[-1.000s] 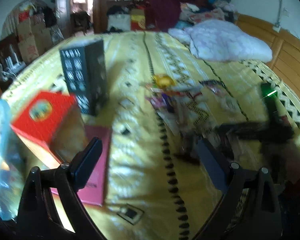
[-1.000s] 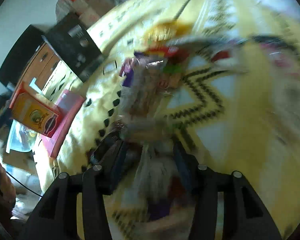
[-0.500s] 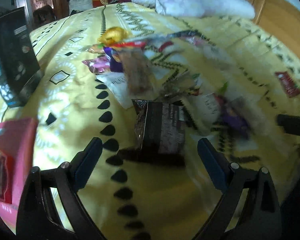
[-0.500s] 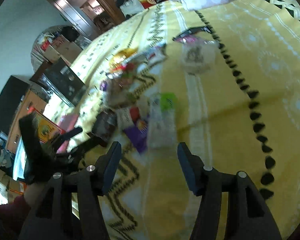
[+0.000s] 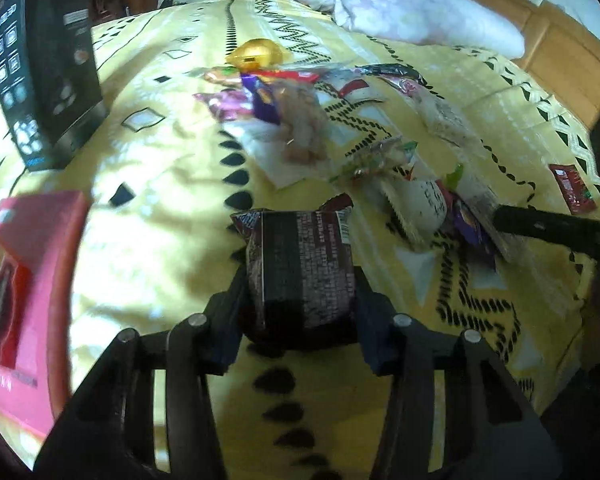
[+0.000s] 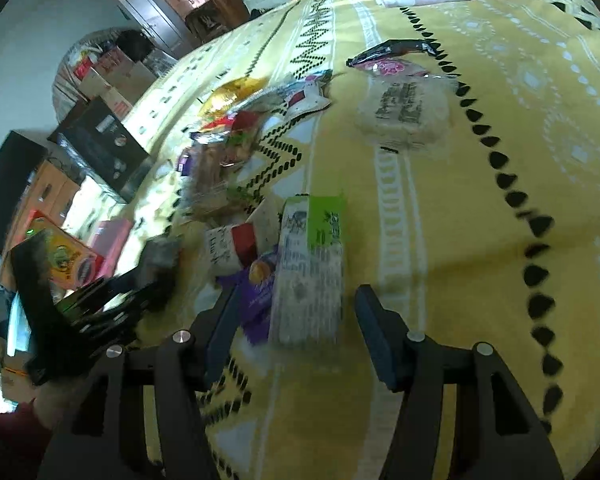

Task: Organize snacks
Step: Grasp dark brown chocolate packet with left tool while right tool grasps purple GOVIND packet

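Now our left gripper (image 5: 300,300) has just clamped the dark snack packet (image 5: 300,264); our right gripper (image 6: 296,320) gapes around a green-labelled packet (image 6: 312,276).

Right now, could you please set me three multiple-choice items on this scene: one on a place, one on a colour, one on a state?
1. Where does the black box stand, in the left wrist view?
A. left of the snack pile
B. on the pillow
C. right of the pile

2. What colour is the bedspread?
A. blue
B. yellow with black marks
C. plain white

3. How is the left gripper?
A. wide open above the bed
B. shut on the dark snack packet
C. shut on nothing

Key: 1 A, it stands upright at the frame's left; 2 B, the cloth shows throughout; 3 B, its fingers, which have just been closing, press the packet's sides.
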The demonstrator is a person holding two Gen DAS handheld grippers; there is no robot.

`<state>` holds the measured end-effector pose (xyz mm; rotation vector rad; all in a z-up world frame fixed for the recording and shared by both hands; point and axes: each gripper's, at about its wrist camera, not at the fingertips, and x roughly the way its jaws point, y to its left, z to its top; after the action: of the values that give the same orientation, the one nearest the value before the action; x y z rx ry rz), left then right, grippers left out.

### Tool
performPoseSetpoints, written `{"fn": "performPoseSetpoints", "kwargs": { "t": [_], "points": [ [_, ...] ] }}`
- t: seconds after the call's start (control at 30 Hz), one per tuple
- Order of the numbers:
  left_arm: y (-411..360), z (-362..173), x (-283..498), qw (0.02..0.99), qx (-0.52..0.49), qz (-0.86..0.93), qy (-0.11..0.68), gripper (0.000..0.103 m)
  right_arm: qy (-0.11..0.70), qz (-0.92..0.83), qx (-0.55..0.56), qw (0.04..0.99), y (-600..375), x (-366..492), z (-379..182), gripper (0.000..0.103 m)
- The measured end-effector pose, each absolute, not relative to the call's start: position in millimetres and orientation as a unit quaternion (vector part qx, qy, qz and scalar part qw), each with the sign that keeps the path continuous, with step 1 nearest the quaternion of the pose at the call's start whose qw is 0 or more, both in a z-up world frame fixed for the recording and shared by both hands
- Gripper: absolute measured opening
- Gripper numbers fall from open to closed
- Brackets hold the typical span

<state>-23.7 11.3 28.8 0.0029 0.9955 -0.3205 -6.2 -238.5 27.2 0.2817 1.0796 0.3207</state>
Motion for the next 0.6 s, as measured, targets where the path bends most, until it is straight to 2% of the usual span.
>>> {"fn": "performPoseSetpoints", "kwargs": {
  "t": [0.13,0.17,0.2,0.4,0.53,0.6],
  "points": [
    [17,27,-26,0.863,-0.005,-0.155,0.481,0.048,0.528,0.128,0.115,0.832,-232,2,12,0.059],
    [17,26,-27,0.862,-0.003,-0.155,0.482,0.048,0.523,0.118,0.112,0.837,-233,-1,14,0.046],
    [16,26,-27,0.862,-0.002,-0.156,0.483,0.048,0.519,0.116,0.115,0.839,-236,-4,17,0.04],
    [16,19,-28,0.863,-0.001,-0.152,0.482,0.048,0.487,0.085,0.096,0.864,-252,-36,40,0.04],
    [15,18,-28,0.863,-0.001,-0.151,0.481,0.049,0.518,0.054,0.08,0.85,-266,-39,26,0.04],
    [16,18,-28,0.863,-0.003,-0.152,0.482,0.049,0.507,0.024,0.086,0.857,-273,-41,28,0.045]
  ]
}}
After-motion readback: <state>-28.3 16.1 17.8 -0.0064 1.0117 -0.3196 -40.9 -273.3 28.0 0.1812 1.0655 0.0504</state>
